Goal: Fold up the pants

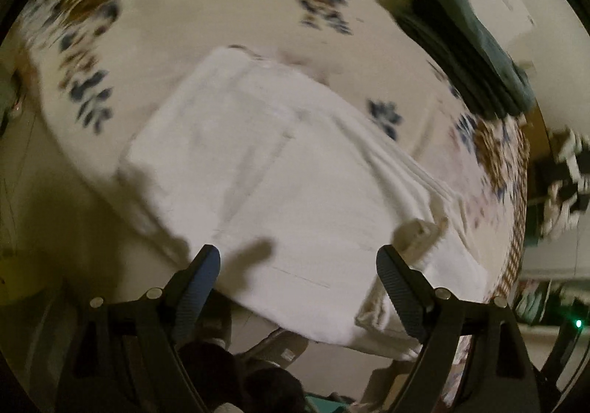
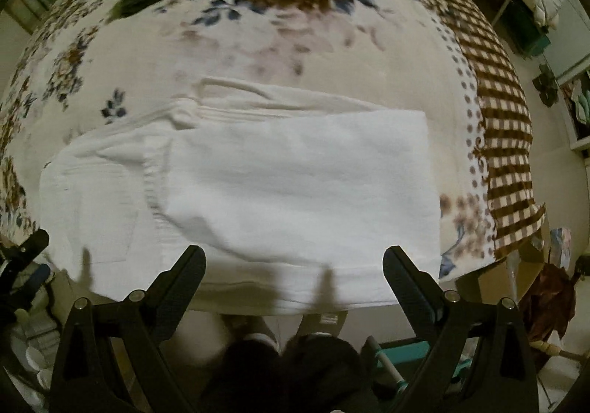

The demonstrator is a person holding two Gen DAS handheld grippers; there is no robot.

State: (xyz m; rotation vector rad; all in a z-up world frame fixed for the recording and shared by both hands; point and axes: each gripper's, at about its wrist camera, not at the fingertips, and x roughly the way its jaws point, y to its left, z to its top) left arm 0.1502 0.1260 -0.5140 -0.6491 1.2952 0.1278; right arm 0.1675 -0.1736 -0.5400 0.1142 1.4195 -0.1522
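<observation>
The left wrist view is smeared by motion: the floral cream blanket [image 1: 177, 29] ahead of the left gripper [image 1: 298, 267] shows only streaked blotches, and the dark green folded cloth pile [image 1: 475, 44] far ahead to its right has no clear edges. The folded white pants [image 1: 265, 169] pass under both its fingers. Below the right gripper [image 2: 295, 267], dark blurred shapes can't be identified

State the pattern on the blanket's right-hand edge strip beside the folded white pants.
Brown-and-cream check on the blanket edge, next to the white pants; clearest in the right wrist view.
</observation>
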